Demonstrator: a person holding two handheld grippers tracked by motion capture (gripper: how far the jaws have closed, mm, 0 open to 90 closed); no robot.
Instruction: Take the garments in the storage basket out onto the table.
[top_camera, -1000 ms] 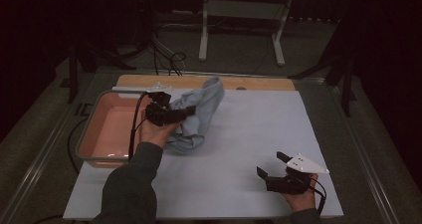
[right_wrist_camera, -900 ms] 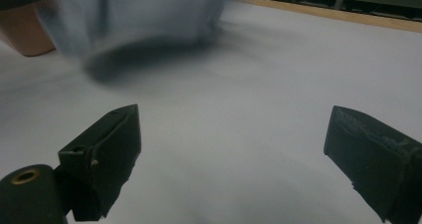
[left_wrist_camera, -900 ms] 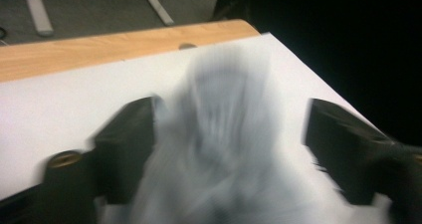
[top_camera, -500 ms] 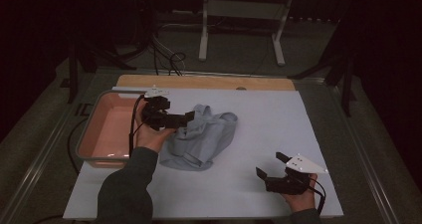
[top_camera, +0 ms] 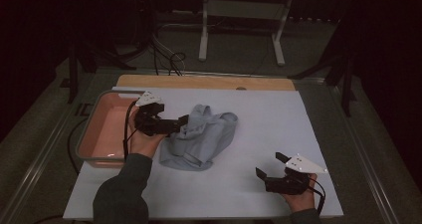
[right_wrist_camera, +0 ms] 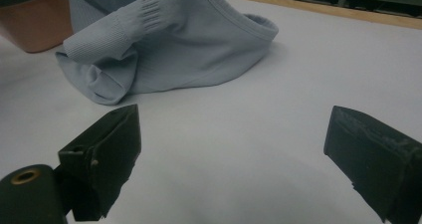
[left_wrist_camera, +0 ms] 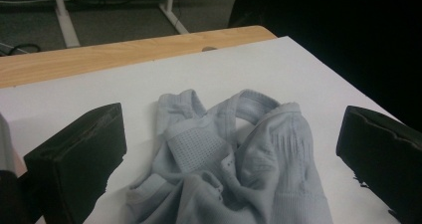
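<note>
high view: left gripper (top_camera: 183,123) sits at the left edge of the cloth (top_camera: 201,142), its jaws having just been opening and now wide apart, with nothing pinched between them. left gripper view puts the crumpled pale blue cloth (left_wrist_camera: 234,169) low between the two black jaws, loose on the white desk (left_wrist_camera: 124,92), the pads clear of the fabric on both sides. the hand (top_camera: 144,143) holding this gripper lies beside the pink tub (top_camera: 102,134), which stands at the desk's left side. the cloth lies in a heap near the middle of the desk (top_camera: 278,124), just right of the tub. right gripper (top_camera: 271,167) rests near the front right corner, well apart from the cloth, jaws spread and empty. right gripper view shows bare desk (right_wrist_camera: 239,149) between its jaws, the cloth (right_wrist_camera: 169,50) beyond them and a tub corner (right_wrist_camera: 32,27) at upper left
</note>
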